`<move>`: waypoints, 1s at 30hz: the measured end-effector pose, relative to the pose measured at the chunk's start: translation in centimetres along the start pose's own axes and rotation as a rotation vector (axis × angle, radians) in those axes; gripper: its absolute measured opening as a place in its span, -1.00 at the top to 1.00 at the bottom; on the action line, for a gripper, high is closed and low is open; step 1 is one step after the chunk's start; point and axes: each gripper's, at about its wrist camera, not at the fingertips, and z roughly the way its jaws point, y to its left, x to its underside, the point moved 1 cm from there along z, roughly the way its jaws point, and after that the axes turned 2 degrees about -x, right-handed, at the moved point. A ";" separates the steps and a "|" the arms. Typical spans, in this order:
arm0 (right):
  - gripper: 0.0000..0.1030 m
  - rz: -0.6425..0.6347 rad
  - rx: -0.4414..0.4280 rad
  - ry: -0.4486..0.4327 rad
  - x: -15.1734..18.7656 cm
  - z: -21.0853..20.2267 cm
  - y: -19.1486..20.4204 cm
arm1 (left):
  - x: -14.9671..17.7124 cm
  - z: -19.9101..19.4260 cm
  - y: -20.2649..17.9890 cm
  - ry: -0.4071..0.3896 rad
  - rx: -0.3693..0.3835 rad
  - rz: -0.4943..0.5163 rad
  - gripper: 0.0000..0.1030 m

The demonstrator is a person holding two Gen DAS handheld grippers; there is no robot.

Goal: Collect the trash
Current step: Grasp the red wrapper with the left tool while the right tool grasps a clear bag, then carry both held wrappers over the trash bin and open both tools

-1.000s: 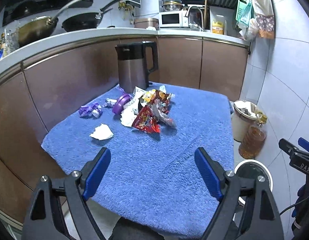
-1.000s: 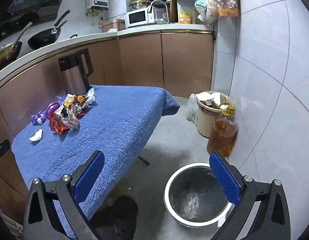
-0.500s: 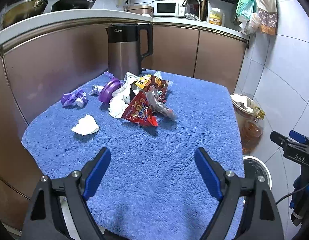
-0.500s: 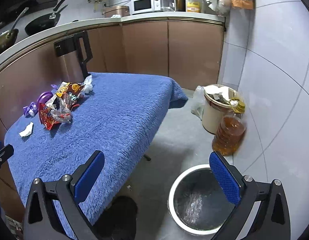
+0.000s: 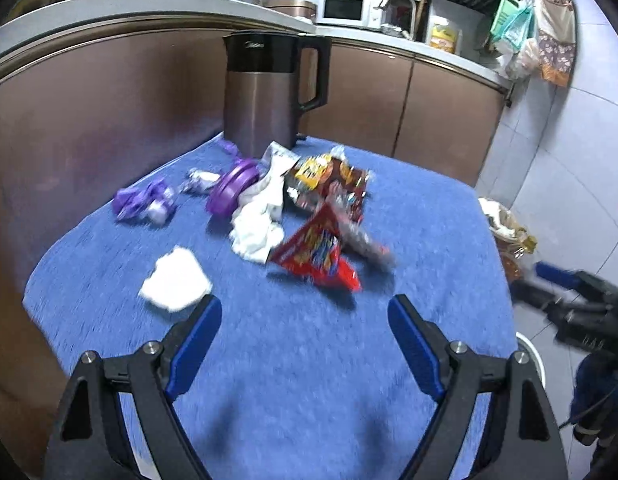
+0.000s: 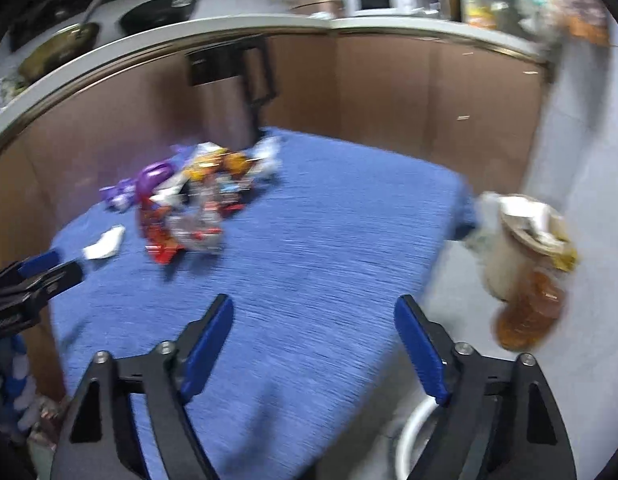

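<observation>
Trash lies in a heap on the blue towel-covered table [image 5: 421, 216]: a red snack bag [image 5: 319, 254], a darker snack bag [image 5: 333, 184], white crumpled paper [image 5: 261, 216], a flat white tissue [image 5: 175, 280], a purple lid [image 5: 233, 190] and purple wrappers [image 5: 145, 204]. My left gripper [image 5: 305, 340] is open and empty, just short of the tissue and red bag. My right gripper [image 6: 317, 346] is open and empty over the table's right part; the heap [image 6: 189, 208] lies far left of it. The round bin's white rim [image 6: 413, 432] shows on the floor below it.
A steel kettle [image 5: 265, 88] stands behind the heap. Brown cabinets [image 5: 429, 104] run behind the table. On the floor at right stand a full beige bucket [image 6: 517, 240] and an oil bottle [image 6: 533, 308]. Each gripper shows at the edge of the other's view.
My left gripper has moved forward toward the heap, which looks larger. My right gripper has swung left from over the floor bin to over the table. Both stay open.
</observation>
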 end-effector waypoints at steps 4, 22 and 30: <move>-0.22 -0.073 -0.151 0.050 -1.3 3.0 3.1 | -2.5 1.6 0.5 -0.008 0.044 0.016 -0.64; 0.41 -0.289 -0.222 0.142 -4.1 11.2 8.5 | -4.7 11.3 0.1 0.149 0.135 0.097 0.35; 0.90 -0.227 -0.234 0.133 -4.2 10.8 6.9 | -4.2 9.3 -0.3 0.127 0.158 0.089 0.79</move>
